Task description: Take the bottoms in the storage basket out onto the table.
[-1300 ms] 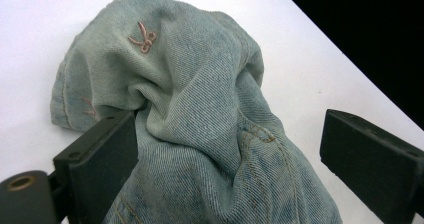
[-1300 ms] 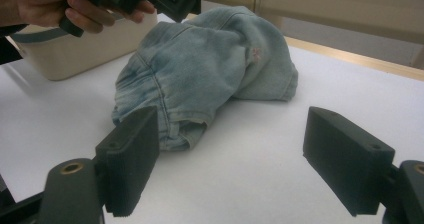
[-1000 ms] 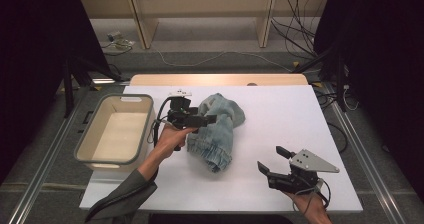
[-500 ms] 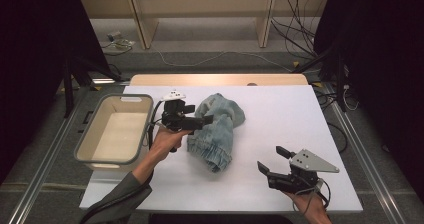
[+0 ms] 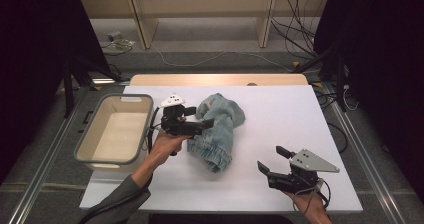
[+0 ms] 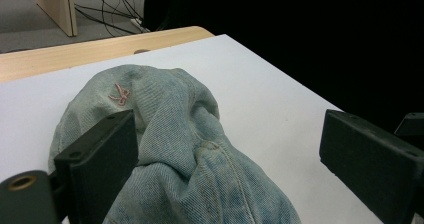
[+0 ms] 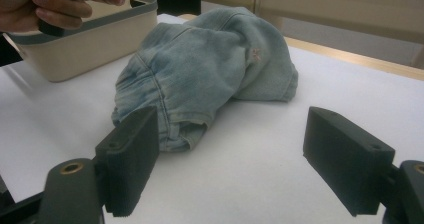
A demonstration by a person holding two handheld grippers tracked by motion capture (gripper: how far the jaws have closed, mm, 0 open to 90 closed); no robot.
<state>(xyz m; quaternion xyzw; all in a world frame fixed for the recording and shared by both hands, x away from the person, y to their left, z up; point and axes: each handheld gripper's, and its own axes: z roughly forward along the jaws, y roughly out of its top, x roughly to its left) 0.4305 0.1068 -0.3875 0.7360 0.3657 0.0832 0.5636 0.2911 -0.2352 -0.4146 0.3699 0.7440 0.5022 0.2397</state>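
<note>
Denim garment (image 5: 216,130) lay crumpled on the white table (image 5: 280,114), just ahead of the left gripper (image 5: 207,125), whose wide-open jaws straddled its near fold without clamping it. Right gripper (image 5: 270,160) rested well apart from the garment, jaws spread wide and holding nothing; a beige tub (image 5: 116,132) sat beside the left hand.

black claws (image 5: 274,160), grey triangular plate (image 5: 314,161), dark grey sleeve (image 5: 119,204)

left gripper (image 5: 202,128) perhaps drawn back slightly
</note>
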